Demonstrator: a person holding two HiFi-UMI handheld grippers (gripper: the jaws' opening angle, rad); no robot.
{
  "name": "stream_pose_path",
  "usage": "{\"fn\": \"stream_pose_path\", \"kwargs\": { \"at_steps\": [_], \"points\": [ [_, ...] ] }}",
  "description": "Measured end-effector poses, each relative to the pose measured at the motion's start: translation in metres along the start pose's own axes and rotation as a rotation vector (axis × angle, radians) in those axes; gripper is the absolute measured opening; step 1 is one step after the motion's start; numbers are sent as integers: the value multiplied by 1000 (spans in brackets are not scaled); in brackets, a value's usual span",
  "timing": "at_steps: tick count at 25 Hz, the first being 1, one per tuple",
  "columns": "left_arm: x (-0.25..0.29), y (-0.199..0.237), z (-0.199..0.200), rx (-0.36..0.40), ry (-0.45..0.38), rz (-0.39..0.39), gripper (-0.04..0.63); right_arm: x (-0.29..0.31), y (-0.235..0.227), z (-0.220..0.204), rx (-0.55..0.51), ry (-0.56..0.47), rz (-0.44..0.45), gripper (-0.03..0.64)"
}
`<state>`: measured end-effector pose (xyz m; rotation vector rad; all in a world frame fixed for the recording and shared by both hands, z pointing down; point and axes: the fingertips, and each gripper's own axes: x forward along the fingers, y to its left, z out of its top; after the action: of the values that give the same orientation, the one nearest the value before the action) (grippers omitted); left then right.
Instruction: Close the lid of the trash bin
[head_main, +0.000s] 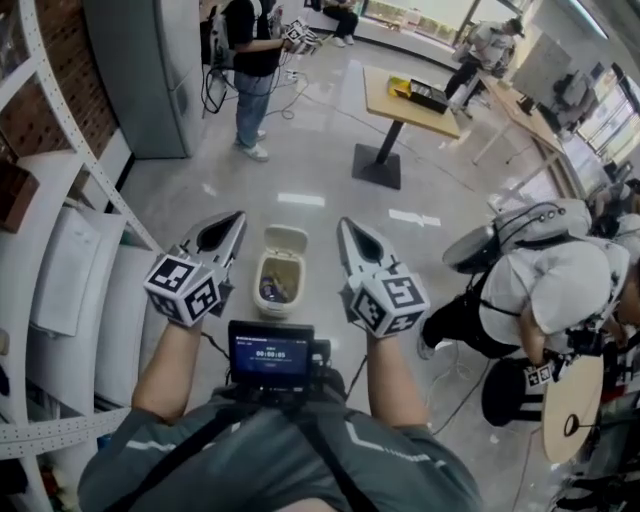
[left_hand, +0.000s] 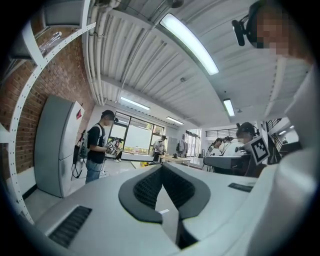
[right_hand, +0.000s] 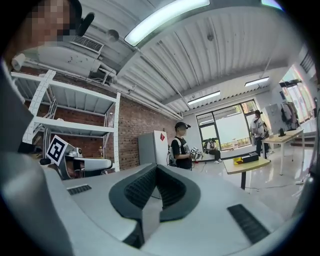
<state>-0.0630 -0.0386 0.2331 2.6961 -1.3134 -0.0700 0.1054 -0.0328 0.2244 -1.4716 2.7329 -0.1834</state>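
Flanking the trash bin (head_main: 279, 283), left gripper (head_main: 236, 219) and right gripper (head_main: 346, 226) point forward; jaws together, empty; lid (head_main: 286, 239) up.

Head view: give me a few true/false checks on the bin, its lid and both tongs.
1. The small cream plastic trash bin has its cream hinged lid shut. False: the lid stands open, tipped back at the far side, and something dark shows inside.
2. The bin stands on the floor between the two tongs in the head view. True.
3. The left tongs grip the lid. False: they are closed on nothing and clear of the lid.
4. The right tongs are closed and empty. True.
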Motion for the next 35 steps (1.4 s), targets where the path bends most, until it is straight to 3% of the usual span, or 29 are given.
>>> {"fn": "stream_pose_path", "kwargs": {
  "at_steps": [13,20,28,35],
  "points": [
    [96,11,-7,28,63,4,3,59,-69,6,9,15,74,11],
    [122,46,-10,9,87,-5,3,98,-91,6,37,13,-1,11],
    [129,90,-6,-4,85,-77,3,133,-83,-5,27,64,-86,11],
    [142,125,-19,-71,107,-106,3,161,-78,-15,44,95,-129,11]
  ]
}}
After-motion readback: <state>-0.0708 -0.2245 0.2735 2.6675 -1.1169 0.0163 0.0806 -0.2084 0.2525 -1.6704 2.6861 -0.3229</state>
